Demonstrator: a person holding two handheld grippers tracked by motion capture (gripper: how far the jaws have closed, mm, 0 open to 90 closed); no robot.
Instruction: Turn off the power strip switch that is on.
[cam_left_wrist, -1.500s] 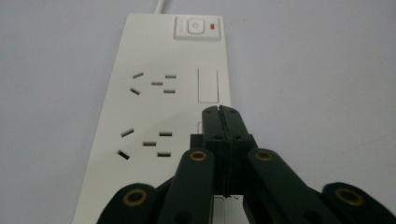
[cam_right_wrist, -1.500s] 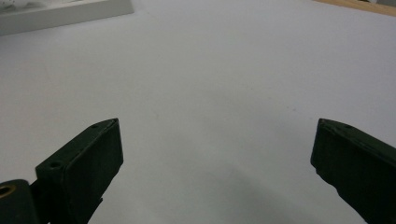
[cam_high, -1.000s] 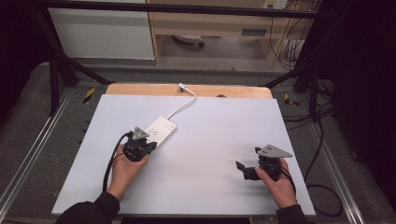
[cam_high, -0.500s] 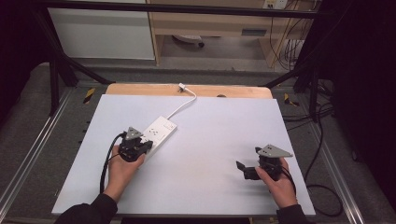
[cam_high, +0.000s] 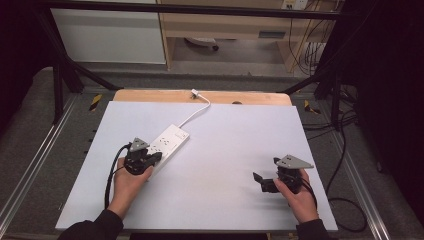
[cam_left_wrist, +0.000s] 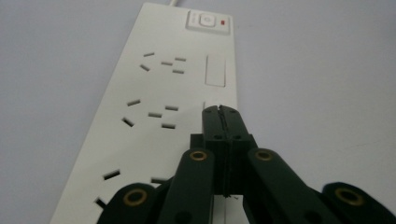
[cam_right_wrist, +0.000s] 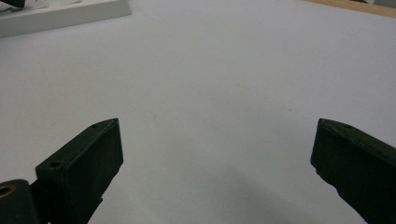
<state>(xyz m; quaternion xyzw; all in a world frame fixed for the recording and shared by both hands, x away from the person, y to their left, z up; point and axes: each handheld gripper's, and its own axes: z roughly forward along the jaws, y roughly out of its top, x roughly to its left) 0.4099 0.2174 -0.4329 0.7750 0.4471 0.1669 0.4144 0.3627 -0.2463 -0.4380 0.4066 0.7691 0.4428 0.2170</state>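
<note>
L tool (cam_left_wrist: 223, 114), jaws pressed together, sits over power strip (cam_high: 167, 142)'s near end; strip runs toward desk's far edge.

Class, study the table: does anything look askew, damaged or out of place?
Nothing looks damaged or spilled. The white power strip lies diagonally across the table, under the shut left gripper.

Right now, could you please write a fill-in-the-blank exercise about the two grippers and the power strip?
1. The jaws of the left gripper are ____.
2. The jaws of the right gripper are ____.
3. The left gripper's tips hang over the white ____ strip.
4. The small light beside the strip's switch is ____ in colour.

Missing words: shut; open; power; red
</note>
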